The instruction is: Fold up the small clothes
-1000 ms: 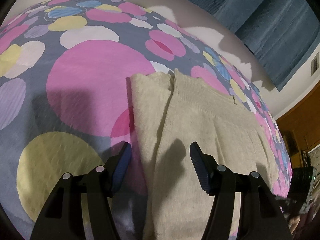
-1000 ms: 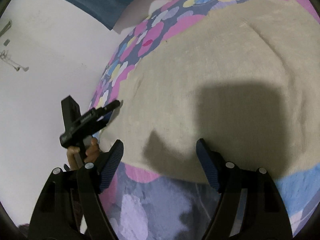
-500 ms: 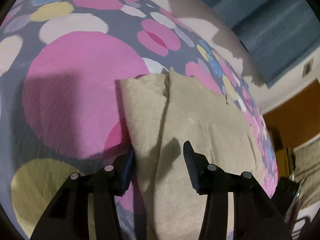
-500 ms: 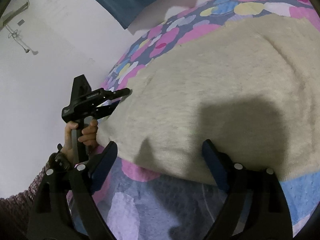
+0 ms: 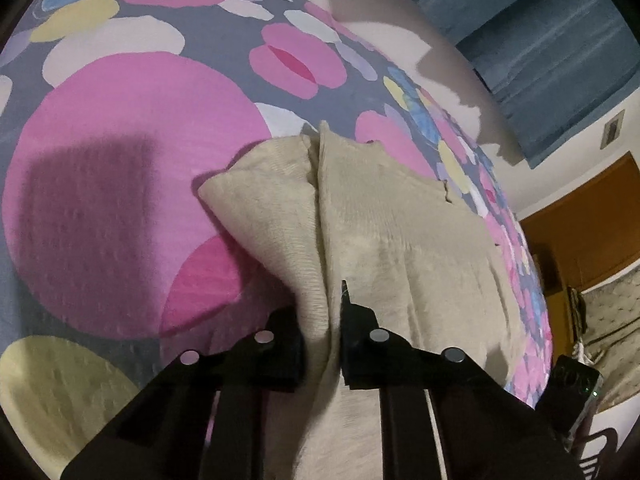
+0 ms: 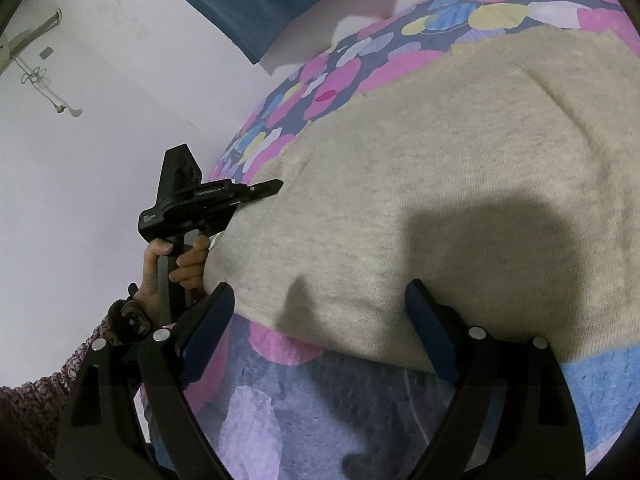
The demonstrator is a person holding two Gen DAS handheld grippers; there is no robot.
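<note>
Pinching the beige garment [image 5: 400,240], left gripper [image 5: 322,320] bears unreadable white lettering; right gripper [image 6: 320,320] fingers spread

We see small white lettering on the side of the left gripper [image 6: 276,188]. It is too blurred for us to read.

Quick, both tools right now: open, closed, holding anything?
Left tool: closed on a pinched fold of the beige garment.
Right tool: open, holding nothing, at the garment's near edge.
</note>
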